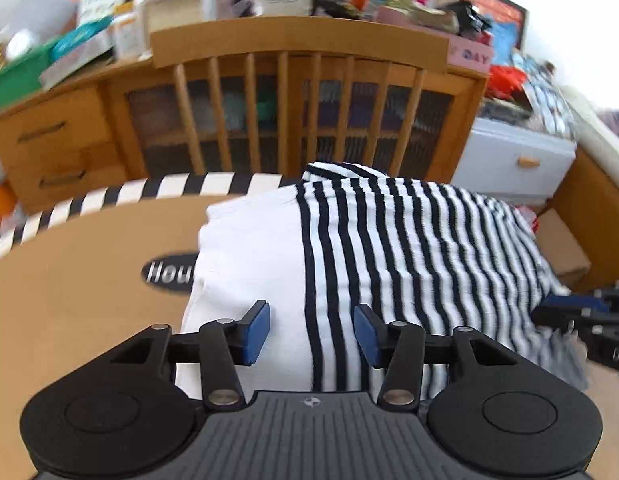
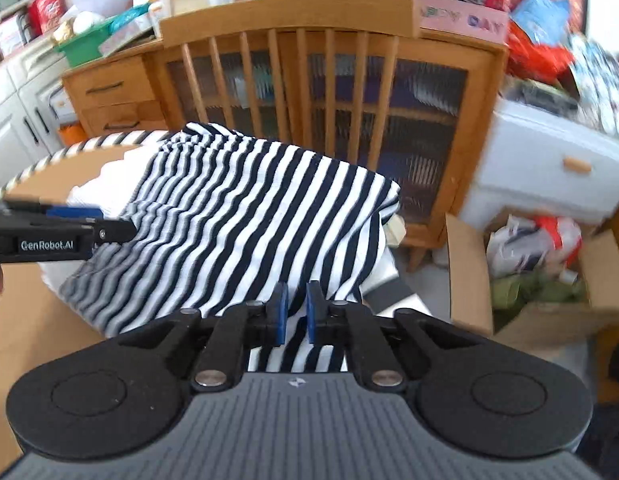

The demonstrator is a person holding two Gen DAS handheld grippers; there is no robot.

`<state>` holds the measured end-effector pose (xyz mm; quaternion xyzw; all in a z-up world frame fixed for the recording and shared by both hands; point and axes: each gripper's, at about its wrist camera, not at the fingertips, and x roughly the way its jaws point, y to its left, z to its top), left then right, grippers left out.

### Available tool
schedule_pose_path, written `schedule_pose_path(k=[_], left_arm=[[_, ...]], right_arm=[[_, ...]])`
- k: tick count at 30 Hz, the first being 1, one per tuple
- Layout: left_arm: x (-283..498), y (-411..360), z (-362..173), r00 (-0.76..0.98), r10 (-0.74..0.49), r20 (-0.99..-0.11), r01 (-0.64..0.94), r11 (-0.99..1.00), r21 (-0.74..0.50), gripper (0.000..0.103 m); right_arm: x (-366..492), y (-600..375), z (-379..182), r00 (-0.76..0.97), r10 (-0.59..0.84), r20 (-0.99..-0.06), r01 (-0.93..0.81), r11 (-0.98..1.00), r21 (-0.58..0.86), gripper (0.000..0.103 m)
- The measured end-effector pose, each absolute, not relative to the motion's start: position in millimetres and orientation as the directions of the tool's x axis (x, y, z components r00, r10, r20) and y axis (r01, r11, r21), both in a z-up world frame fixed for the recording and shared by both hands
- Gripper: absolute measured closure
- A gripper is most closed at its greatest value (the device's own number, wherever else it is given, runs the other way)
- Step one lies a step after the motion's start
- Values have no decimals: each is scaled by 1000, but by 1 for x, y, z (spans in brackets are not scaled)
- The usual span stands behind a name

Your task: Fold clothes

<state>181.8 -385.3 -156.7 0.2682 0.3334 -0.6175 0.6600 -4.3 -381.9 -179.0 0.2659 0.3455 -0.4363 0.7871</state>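
Observation:
A black-and-white striped garment (image 1: 409, 248) lies partly over a white folded cloth (image 1: 249, 248) on a brown cardboard surface (image 1: 81, 288). My left gripper (image 1: 311, 330) is open, its blue pads spread above the near edge of the white cloth and the stripes. My right gripper (image 2: 295, 312) is nearly closed, with a narrow gap between the pads, just over the near hem of the striped garment (image 2: 249, 216); whether it pinches fabric is unclear. The left gripper also shows in the right wrist view (image 2: 109, 224), at the garment's left edge.
A wooden chair back (image 1: 297, 44) stands behind the table, in front of a wooden cabinet (image 2: 429, 120) piled with clutter. A white drawer unit (image 2: 549, 168) and an open cardboard box of items (image 2: 541, 272) stand at the right. A striped table edge (image 1: 109, 196) rims the cardboard.

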Motion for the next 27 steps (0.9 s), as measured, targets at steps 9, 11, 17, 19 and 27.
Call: schedule_pose_path(k=[9,11,17,19,27], left_arm=[[165,-349,-142,68,-565,-822,992,125,-4,14],[161,-335,-133,68,-568,-821,991,134,-10,11],[159,-291,-120,56,-592,-804,988,150,-42,1],[159,-282,-118,51,-602,-797,990,137,-40,1],[156,-269,-102,29,-651,-759,995,91,-41,0]], right_arm=[[-22,-328,-156,392,-586,-709,886,448,119,61],[-23,-306,-141,379,-651,-657,898,430,92,43],[-25,-279,-127,381,-693,-612,915,380,139,27],[-25,-278,-128,383,-675,-630,913,382,146,27],[-21,-261,-118,383,-660,-646,913,375,157,25]])
